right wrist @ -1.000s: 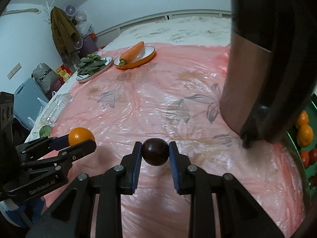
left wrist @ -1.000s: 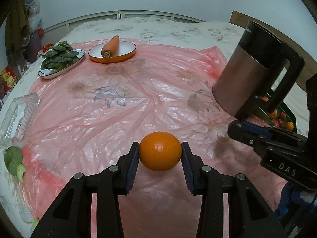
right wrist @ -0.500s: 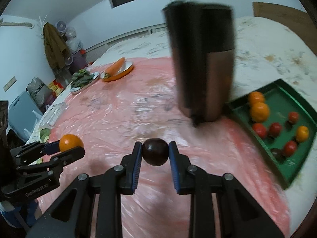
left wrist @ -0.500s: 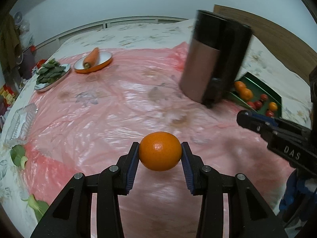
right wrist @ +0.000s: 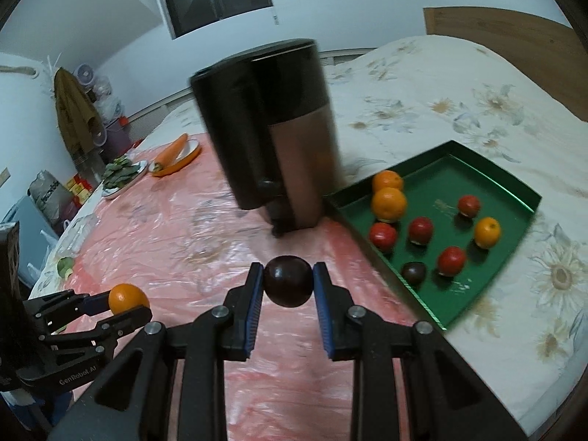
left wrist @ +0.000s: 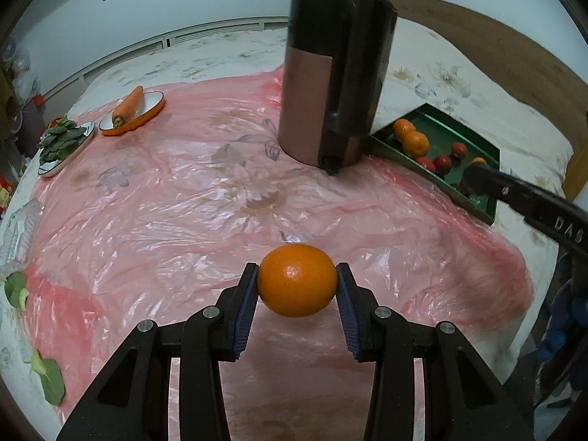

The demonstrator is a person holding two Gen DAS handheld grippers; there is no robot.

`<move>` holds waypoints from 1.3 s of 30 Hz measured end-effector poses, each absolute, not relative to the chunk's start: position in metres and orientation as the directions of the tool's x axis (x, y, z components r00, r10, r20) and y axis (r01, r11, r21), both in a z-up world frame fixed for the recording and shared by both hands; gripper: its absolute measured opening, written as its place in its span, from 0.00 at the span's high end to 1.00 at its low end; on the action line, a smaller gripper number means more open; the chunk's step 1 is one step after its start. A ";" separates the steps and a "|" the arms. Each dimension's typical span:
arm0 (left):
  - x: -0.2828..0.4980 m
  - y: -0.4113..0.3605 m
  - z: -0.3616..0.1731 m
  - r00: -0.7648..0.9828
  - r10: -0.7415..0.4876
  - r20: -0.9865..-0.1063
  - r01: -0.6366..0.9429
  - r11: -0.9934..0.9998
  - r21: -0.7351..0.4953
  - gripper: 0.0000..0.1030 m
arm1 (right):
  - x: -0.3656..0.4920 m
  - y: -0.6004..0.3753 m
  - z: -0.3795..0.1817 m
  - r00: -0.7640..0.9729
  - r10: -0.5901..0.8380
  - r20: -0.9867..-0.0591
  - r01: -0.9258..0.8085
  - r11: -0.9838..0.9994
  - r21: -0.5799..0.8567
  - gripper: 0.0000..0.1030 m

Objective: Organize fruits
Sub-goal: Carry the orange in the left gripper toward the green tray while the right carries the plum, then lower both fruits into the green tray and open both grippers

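My left gripper [left wrist: 297,282] is shut on an orange [left wrist: 297,279], held above the pink plastic sheet [left wrist: 183,198]; the same orange [right wrist: 128,297] shows at the lower left of the right wrist view. My right gripper [right wrist: 288,282] is shut on a dark purple plum [right wrist: 288,280], also off the sheet. A green tray [right wrist: 514,183] lies to the right on the floral bedspread and holds several oranges, red fruits and one dark plum [right wrist: 413,271]. In the left wrist view the green tray [left wrist: 459,130] sits behind the right gripper's arm [left wrist: 529,202].
A tall black and copper kettle [left wrist: 330,88] stands on the sheet just left of the tray. Far left are an orange dish with a carrot [left wrist: 128,108] and a plate of greens [left wrist: 62,141]. Loose leaves [left wrist: 14,288] lie at the sheet's left edge.
Both grippers have swung to the right with their fruit still gripped. The kettle has shifted toward the middle of both views and the green tray has come into full sight.
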State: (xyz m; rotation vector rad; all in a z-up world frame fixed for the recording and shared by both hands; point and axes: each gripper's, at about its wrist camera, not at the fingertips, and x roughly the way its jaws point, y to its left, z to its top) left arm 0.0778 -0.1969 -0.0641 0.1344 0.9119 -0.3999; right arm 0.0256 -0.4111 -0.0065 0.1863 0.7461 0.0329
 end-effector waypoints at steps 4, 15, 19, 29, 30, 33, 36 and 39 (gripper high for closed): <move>0.077 -0.206 -0.066 0.545 -0.256 -0.798 0.399 0.917 -0.022 0.65 | 0.026 -0.423 -0.012 0.734 0.092 -0.673 0.047 0.981 0.186 0.69; 0.067 -0.259 -0.042 0.557 -0.309 -0.771 0.479 0.878 -0.006 0.65 | 0.021 -0.460 -0.014 0.755 0.064 -0.652 0.092 0.975 0.202 0.69; 0.065 -0.282 -0.038 0.548 -0.334 -0.767 0.517 0.856 -0.003 0.65 | 0.018 -0.479 -0.010 0.764 0.031 -0.645 0.126 0.972 0.196 0.69; 0.073 -0.329 -0.034 0.537 -0.369 -0.759 0.578 0.816 0.012 0.65 | 0.025 -0.527 -0.004 0.778 -0.050 -0.626 0.202 0.964 0.175 0.69; 0.075 -0.332 -0.034 0.537 -0.371 -0.757 0.581 0.813 0.014 0.65 | 0.026 -0.530 -0.004 0.779 -0.055 -0.625 0.207 0.963 0.175 0.69; 0.082 -0.344 -0.034 0.539 -0.377 -0.753 0.589 0.808 0.017 0.65 | 0.033 -0.545 -0.003 0.782 -0.077 -0.618 0.229 0.958 0.170 0.69; 0.092 -0.355 -0.034 0.534 -0.389 -0.751 0.594 0.804 0.005 0.65 | 0.041 -0.561 -0.006 0.779 -0.103 -0.619 0.255 0.953 0.163 0.69; 0.101 -0.365 -0.036 0.527 -0.398 -0.751 0.601 0.800 -0.002 0.65 | 0.049 -0.576 -0.011 0.773 -0.128 -0.622 0.284 0.946 0.158 0.69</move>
